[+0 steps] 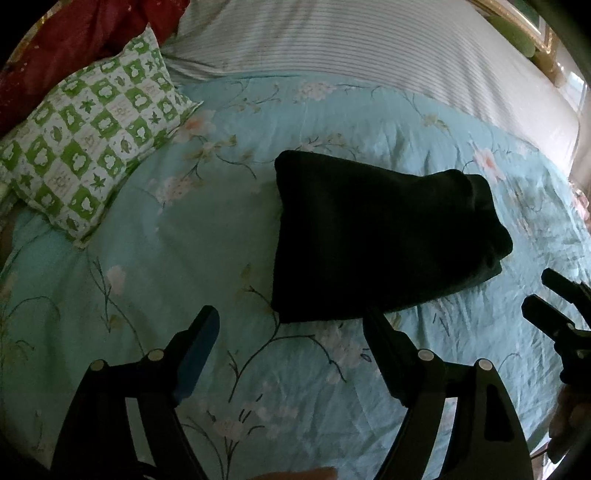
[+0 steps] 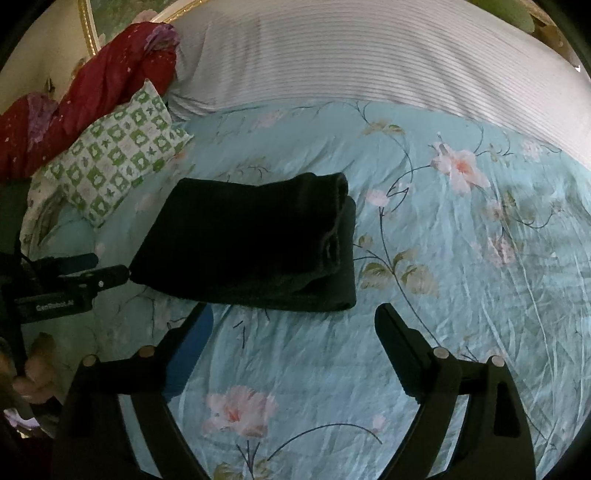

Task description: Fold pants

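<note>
**Both grippers spread and empty beside the folded pants**

The left gripper [image 1: 291, 325] and the right gripper [image 2: 291, 321] each hover with fingers spread wide, gripping nothing. In the left wrist view one left fingertip overlaps the near edge of the pants [image 1: 380, 240]; whether it actually touches the cloth cannot be told. The right gripper sits just short of that same near edge, apart from it.

The pants [image 2: 251, 240], black, lie folded into a compact stacked bundle near the middle of the bed. In the right wrist view the bundle's long axis runs left to right, with the layered, rolled ends facing right and the smooth folded edge facing left, toward the left gripper's fingers [image 2: 110, 275], which sit just beside that corner.

The bundle rests on a light blue floral bedspread [image 2: 461, 277], wrinkled throughout. Beyond it lies a white striped sheet [image 2: 351, 59]. A green-and-white checked pillow [image 1: 92, 136] sits to the left of the pants, well apart from them, with a red quilt [image 2: 110, 74] bunched behind it. A gold-trimmed headboard [image 2: 88, 33] shows at the far edge.
</note>
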